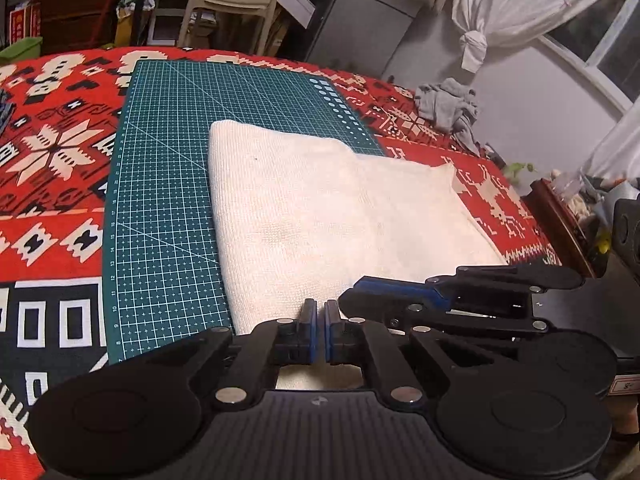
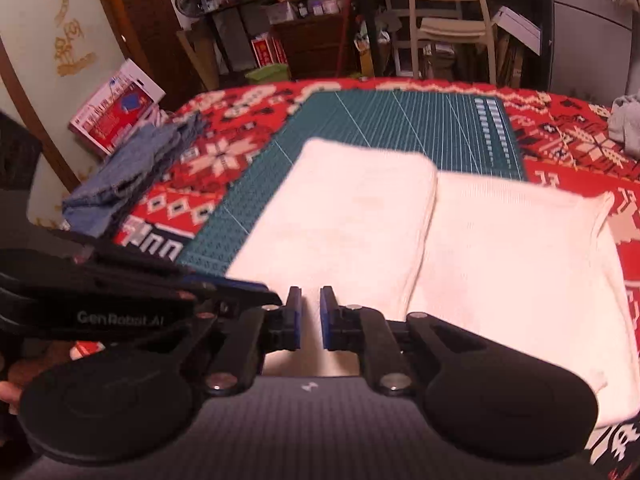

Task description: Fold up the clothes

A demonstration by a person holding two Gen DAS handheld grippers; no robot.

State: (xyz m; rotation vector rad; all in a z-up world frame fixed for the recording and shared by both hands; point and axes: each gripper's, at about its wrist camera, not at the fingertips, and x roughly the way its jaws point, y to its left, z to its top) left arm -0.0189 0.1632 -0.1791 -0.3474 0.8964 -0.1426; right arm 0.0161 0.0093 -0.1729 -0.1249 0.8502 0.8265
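Nearest to you, your left gripper (image 1: pixel 320 330) sits low over the near edge of the white garment (image 1: pixel 320 216); its blue-padded fingers (image 1: pixel 309 330) stand almost together with only a thin slit between them, and whether any cloth is pinched in that slit cannot be told. Just to its right in the left wrist view, your right gripper (image 1: pixel 360 294) lies across the same near edge, its blue-edged finger reaching leftward. In the right wrist view, your right gripper (image 2: pixel 310 322) shows a narrow gap between its pads, through which white cloth is visible beyond, and nothing is seen clamped. The left gripper (image 2: pixel 256 286) enters that view from the left, blurred. The white garment (image 2: pixel 420 248) lies flat, its left portion on the green cutting mat (image 1: pixel 168 184) and its right portion on the red patterned cloth (image 1: pixel 52 160). A folded layer covers its left part and ends in an edge running from near to far; to the right a single layer extends to a corner pointing away to the right. As a whole, the garment's long axis runs left to right across your view. Further left, a folded blue denim piece (image 2: pixel 132 168) rests on the patterned cloth, well apart from the garment. At the far right, a crumpled grey garment (image 1: pixel 450 108) lies near the table's edge. Beyond the table stands a pale chair (image 2: pixel 448 12).
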